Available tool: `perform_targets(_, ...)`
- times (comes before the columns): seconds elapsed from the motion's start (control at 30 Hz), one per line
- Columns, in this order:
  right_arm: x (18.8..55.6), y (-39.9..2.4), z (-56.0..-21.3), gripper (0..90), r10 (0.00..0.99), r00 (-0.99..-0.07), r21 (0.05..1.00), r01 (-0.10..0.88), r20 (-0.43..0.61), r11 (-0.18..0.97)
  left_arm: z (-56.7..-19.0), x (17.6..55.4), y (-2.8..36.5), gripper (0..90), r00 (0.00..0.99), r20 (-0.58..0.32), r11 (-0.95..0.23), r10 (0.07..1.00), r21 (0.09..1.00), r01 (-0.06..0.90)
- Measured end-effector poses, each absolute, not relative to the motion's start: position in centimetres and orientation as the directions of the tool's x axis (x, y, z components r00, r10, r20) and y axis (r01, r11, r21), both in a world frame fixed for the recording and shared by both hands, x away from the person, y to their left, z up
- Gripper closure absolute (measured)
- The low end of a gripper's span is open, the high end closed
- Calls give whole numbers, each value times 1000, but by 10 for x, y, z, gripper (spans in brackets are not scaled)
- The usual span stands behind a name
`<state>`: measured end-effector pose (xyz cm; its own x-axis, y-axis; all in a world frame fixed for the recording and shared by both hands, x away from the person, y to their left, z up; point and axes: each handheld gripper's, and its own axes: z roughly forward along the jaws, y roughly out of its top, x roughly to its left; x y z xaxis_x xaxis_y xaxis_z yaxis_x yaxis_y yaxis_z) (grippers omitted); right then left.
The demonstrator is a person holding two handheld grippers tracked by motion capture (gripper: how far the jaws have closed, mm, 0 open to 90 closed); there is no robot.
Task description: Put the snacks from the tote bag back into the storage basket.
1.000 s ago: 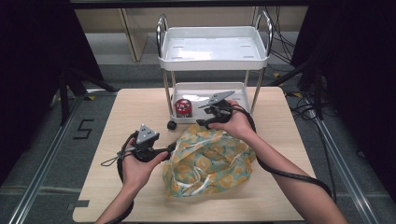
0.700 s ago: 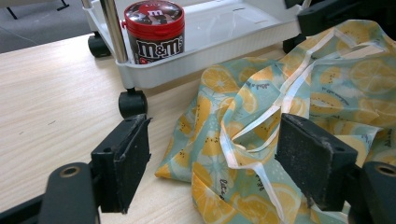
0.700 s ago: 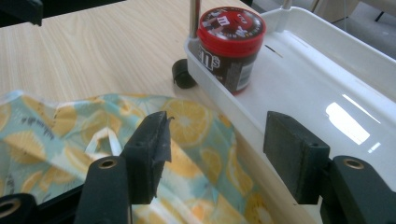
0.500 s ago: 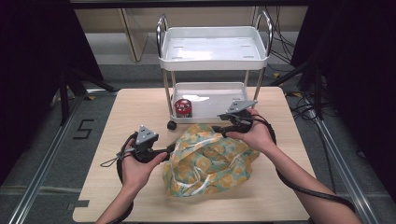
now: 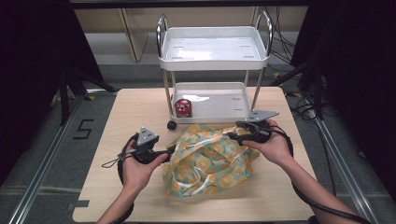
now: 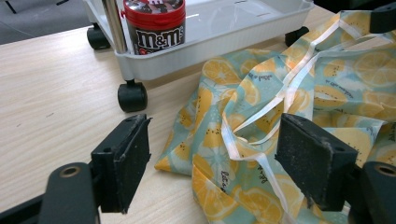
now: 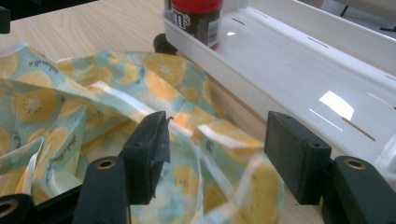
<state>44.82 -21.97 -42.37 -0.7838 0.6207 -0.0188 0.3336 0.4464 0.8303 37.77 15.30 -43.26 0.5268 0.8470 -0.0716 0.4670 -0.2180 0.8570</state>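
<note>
Bag: lemon-print bag lies crumpled on the tabletop, just before the white cart.
Left claw: jaws apart at the bag's left edge.
Right claw: jaws apart over the bag's right edge.
Advice: pinch opposite rim edges, then spread them evenly.

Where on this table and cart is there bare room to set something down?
The cart's top tray is bare, as is the lower tray right of the red candy jar. The table is free left of the cart and along its near edge. It is crowded mid-table: the lemon-print bag between left gripper and right gripper.
</note>
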Motion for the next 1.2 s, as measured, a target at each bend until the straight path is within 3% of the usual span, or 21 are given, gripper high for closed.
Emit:
perform_targets(0.67, 421, -264, -444, 382, 695, -718, 828, 405, 26, 388, -435, 376, 154, 250, 525, -71, -224, 848, 850, 477)
perform_targets(1.2, 406, -284, -454, 375, 709, -705, 884, 346, 23, 315, -441, 376, 155, 251, 525, -59, -244, 849, 837, 489)
